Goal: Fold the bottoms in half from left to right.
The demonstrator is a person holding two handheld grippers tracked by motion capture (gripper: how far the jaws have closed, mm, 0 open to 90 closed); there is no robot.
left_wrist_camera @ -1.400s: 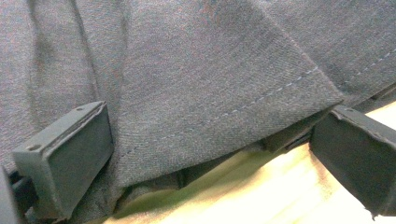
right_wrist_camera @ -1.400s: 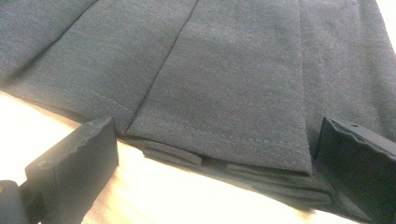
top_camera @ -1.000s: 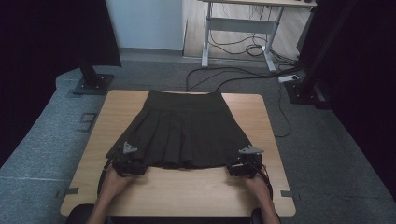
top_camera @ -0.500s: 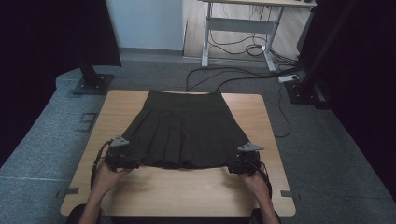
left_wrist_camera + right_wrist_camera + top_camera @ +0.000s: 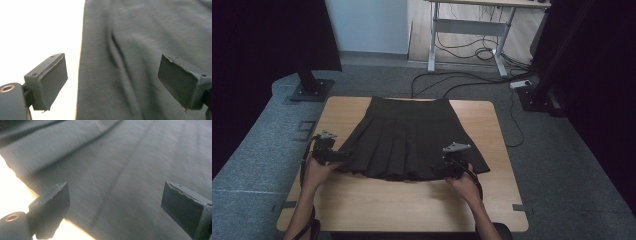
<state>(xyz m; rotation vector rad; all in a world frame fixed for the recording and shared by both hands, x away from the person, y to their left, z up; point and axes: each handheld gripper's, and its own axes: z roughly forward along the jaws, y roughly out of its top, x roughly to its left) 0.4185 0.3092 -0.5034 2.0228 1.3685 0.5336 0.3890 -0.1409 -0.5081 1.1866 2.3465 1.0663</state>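
A: What lies at the left of the high view?
B: The left gripper [image 5: 343, 156], jaws spread after closing slightly, nothing pinched, at the skirt's [image 5: 412, 140] lower left hem.
A: And further right?
B: The black pleated skirt lies flat, centre of the table [image 5: 412, 205]. The right gripper [image 5: 438, 171], jaws spread, sits over the lower right hem.

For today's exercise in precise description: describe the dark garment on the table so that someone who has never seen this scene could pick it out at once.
Start at the light wooden table standing on grey carpet. Spread flat across its middle lies a black pleated skirt, waistband at the far edge, flared hem toward the person. It is the one piece of cloth there, flanked at its hem corners by the open left gripper and right gripper.
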